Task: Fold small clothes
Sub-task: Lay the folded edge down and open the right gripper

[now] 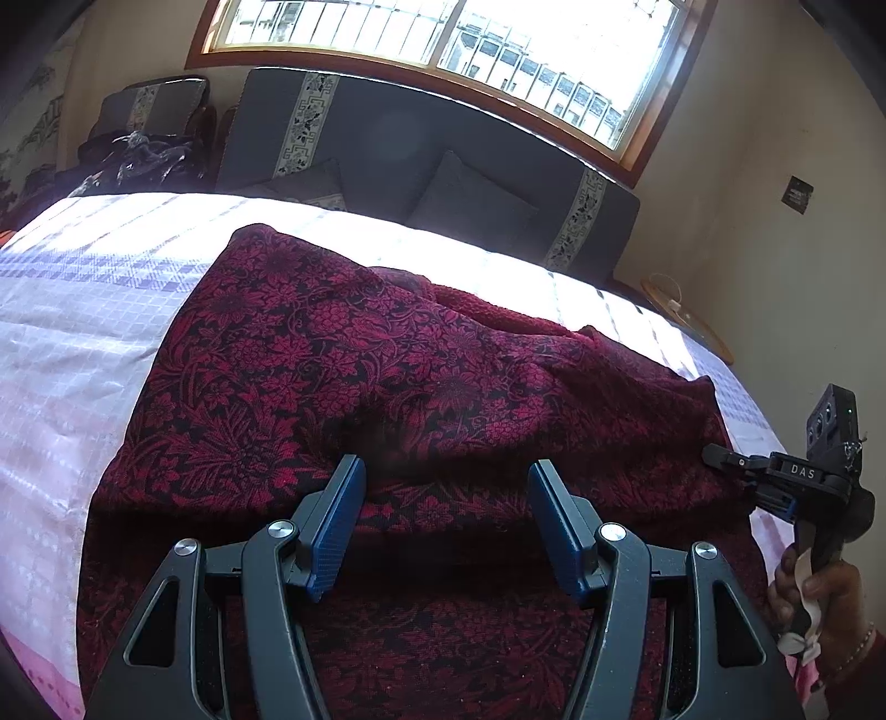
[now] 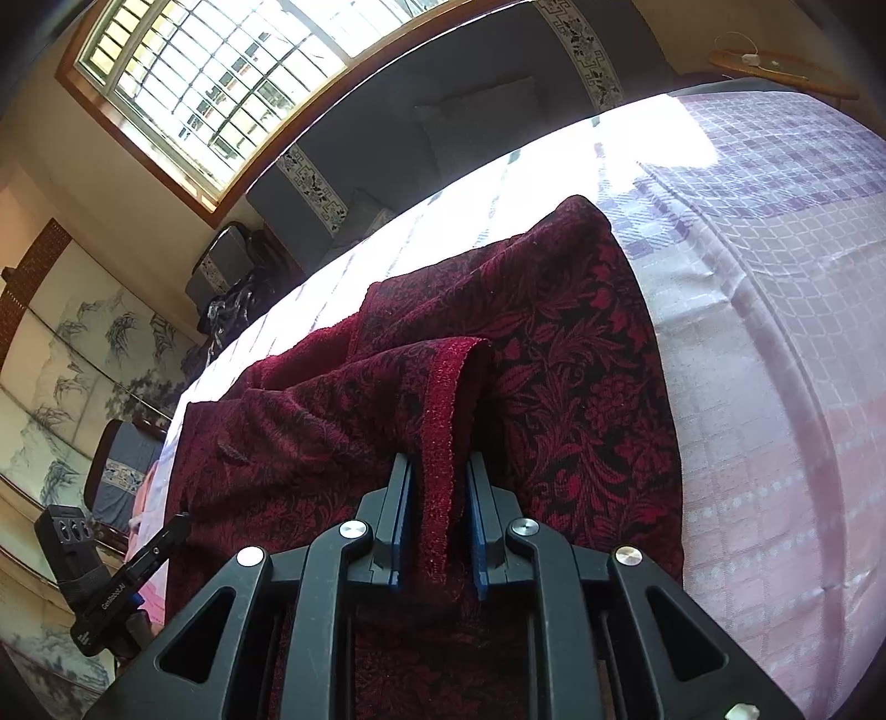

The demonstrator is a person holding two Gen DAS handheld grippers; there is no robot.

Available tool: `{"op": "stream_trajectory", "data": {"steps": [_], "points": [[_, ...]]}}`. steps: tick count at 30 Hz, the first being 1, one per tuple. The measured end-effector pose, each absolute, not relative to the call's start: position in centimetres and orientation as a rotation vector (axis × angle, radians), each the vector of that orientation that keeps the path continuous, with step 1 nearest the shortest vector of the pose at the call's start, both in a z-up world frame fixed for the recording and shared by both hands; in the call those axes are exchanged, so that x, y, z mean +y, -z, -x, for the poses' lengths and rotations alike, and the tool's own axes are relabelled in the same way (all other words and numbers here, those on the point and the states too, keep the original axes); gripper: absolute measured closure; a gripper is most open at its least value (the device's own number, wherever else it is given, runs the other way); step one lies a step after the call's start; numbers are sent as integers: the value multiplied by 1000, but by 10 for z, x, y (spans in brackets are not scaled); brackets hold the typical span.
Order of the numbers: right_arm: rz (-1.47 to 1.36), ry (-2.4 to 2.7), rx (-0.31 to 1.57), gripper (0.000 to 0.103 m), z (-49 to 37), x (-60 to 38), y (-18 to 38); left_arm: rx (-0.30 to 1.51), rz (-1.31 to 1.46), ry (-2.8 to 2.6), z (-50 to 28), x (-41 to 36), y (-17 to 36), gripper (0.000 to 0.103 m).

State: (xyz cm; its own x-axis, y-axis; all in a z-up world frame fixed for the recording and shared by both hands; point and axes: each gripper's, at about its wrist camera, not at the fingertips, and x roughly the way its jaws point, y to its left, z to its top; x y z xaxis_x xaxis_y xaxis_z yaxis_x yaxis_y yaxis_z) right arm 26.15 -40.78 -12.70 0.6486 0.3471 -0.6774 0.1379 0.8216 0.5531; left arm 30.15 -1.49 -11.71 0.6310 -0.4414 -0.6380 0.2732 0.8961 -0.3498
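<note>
A dark red floral knit garment lies spread on the checked pink-and-white bed sheet. My left gripper is open just above the garment's near part, with cloth under the fingers and none pinched. The right gripper shows at the garment's right edge, held by a person's hand. In the right wrist view a raised fold of the garment runs to my right gripper. Its ribbed hem hangs between the narrowly parted pads, and a dark gap shows beside the right pad. The left gripper is at the lower left.
A grey padded headboard with grey cushions stands behind the bed under a bright window. A dark clothes pile sits at the back left. A round wooden stand is at the bed's right.
</note>
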Motion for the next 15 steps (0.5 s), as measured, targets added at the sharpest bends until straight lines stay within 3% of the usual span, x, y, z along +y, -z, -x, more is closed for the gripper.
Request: {"op": "stream_trajectory", "data": {"steps": [4,7,9,10,15], "points": [[-713,-149,887,77,-263,-417,127,790,248,400,-302,-10,118,41],[-744,-148,885,77,-265,-420,126,792,260,399,-302,-8,119,41],[-703,-144,883,83,-266,-417,125,792,261,399,-302,-7,119,41],[-657,-129,882,92,-266,-414,124,791,258,397,-301,-8,119,41],[-628,-106,828,98,-263,-421,117,785,262,396,-301,-6,119,41]]}}
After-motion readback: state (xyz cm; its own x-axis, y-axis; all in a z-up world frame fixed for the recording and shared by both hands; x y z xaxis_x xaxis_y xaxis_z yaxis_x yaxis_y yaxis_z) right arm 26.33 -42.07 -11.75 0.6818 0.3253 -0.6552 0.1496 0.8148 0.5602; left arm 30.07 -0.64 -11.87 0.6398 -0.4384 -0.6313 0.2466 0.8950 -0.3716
